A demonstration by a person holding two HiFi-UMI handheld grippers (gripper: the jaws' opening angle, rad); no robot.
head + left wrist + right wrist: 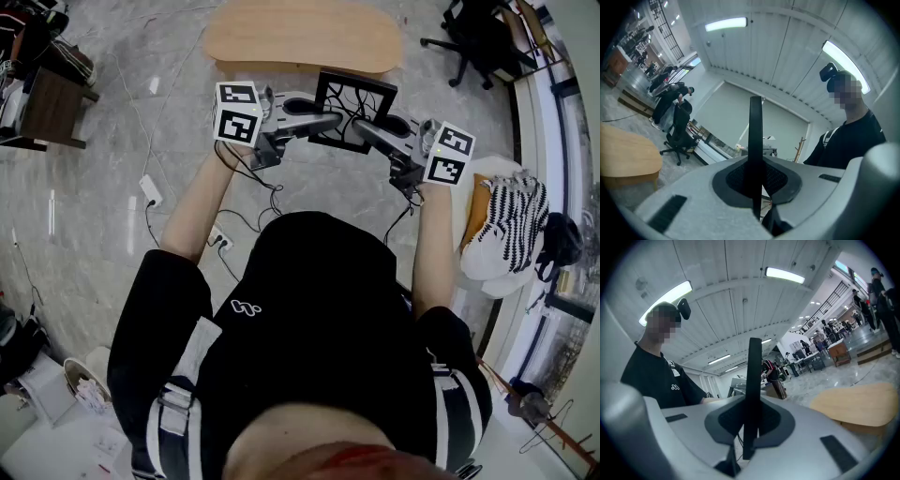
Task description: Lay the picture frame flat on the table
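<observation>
A black picture frame (352,111) with a branching line drawing is held in the air between both grippers, in front of the person and short of the wooden table (302,37). My left gripper (326,121) is shut on the frame's left edge, my right gripper (364,130) on its right edge. In the left gripper view the frame (755,140) stands edge-on as a thin black bar clamped between the dark pads (735,180). The right gripper view shows the same: the frame's edge (752,390) is pinched between the pads (725,420).
The oval light-wood table (626,157) stands ahead on a grey marble floor. An office chair (469,42) is at the back right. A white power strip (150,190) and cables lie on the floor at left. Striped cloth (506,225) rests on a white stand at right.
</observation>
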